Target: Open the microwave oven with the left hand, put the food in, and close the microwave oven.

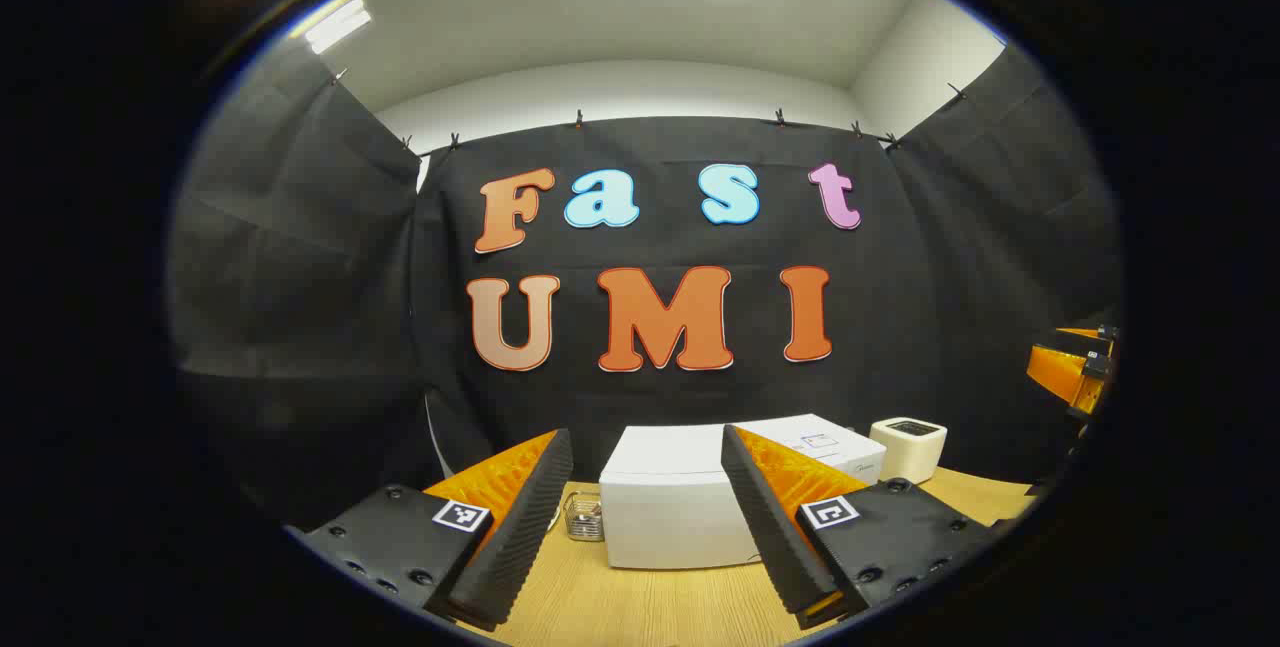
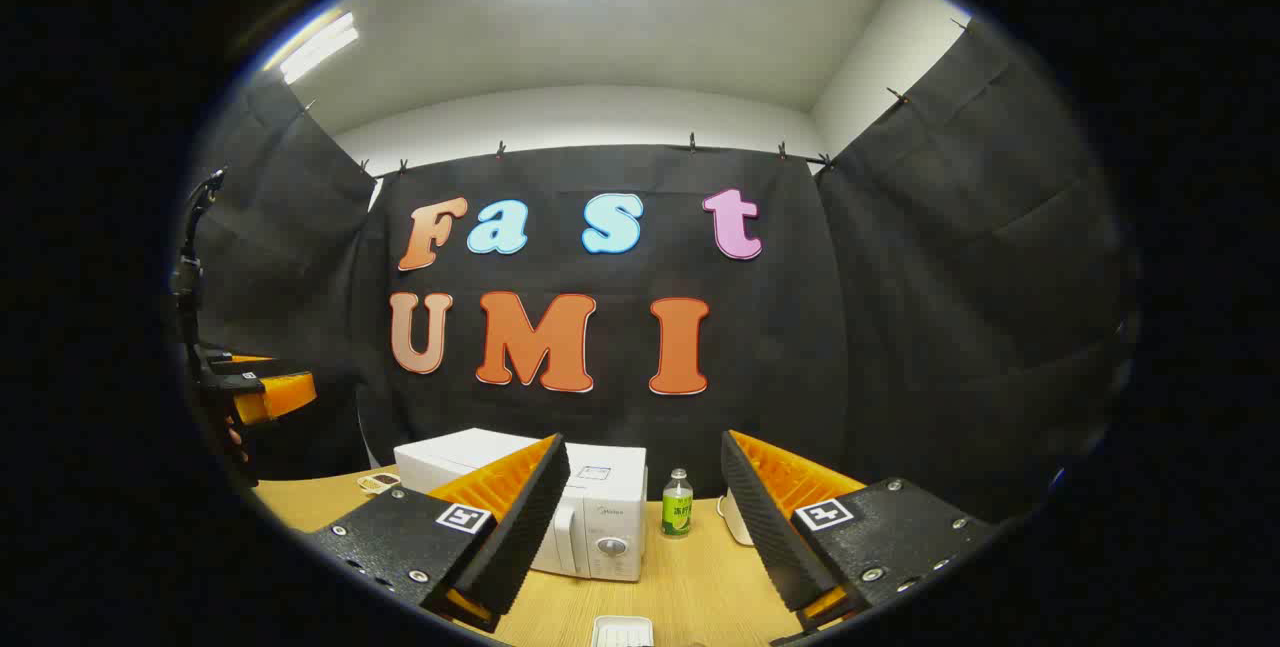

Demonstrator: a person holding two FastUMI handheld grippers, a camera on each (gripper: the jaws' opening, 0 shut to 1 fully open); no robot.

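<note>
The microwave (image 2: pixel 590 527) sits on the wooden table (image 2: pixel 690 597), shut, its door and knob facing the right gripper view. Nearest in that view, the right gripper (image 2: pixel 645 527) hangs with its fingers wide apart, holding nothing. A small white tray (image 2: pixel 622 631) lies just below. Past it, a green bottle (image 2: pixel 677 504) stands beside the microwave. The left gripper (image 1: pixel 648 517) is spread apart too, empty. A white toaster (image 1: pixel 908 448) stands farther back.

Microwave (image 2: pixel 560 517) front partly hidden behind right gripper's left finger (image 2: pixel 515 527); door state can't tell. White dish (image 2: pixel 622 631) cut by bottom edge, contents unclear. Small clear container (image 1: pixel 583 515) contents too small to tell.
</note>
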